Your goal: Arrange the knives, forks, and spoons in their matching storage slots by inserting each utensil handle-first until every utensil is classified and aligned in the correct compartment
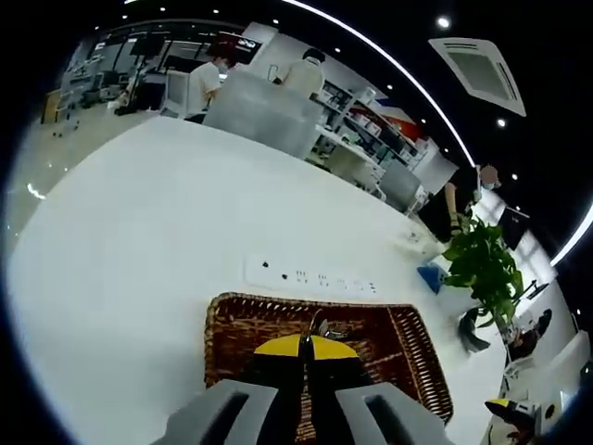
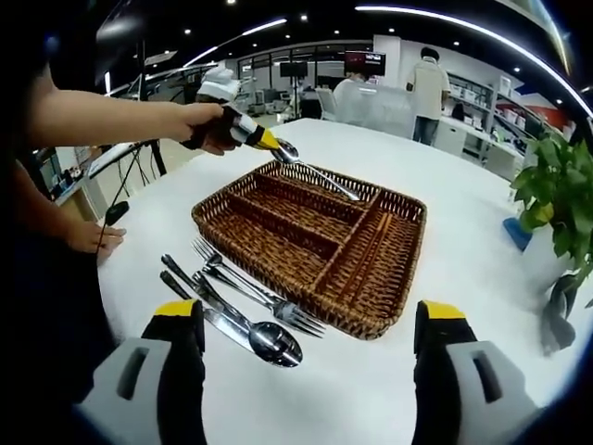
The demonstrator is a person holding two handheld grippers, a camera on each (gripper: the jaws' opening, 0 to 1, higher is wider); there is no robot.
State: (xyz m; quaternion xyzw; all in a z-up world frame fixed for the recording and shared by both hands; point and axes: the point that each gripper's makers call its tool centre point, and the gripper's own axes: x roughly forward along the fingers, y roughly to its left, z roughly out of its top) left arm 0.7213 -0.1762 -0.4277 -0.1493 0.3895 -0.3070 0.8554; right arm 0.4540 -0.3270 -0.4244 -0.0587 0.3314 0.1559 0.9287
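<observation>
1. On the white table (image 2: 445, 213) sits the wicker tray (image 2: 394, 278), divided into compartments.
2. Above its far edge, the left gripper (image 2: 278, 146) is clenched on a spoon (image 2: 320, 176), which slants down into the tray.
3. Just beside the tray's near side lie forks (image 2: 243, 283), a knife (image 2: 199, 295) and another spoon (image 2: 269, 341), bunched together.
4. Near these, the right gripper (image 2: 310, 334) hangs with jaws spread wide, grasping nothing.
5. Beyond the tray, a power strip (image 1: 310, 276) and a potted plant (image 1: 484, 269).
</observation>
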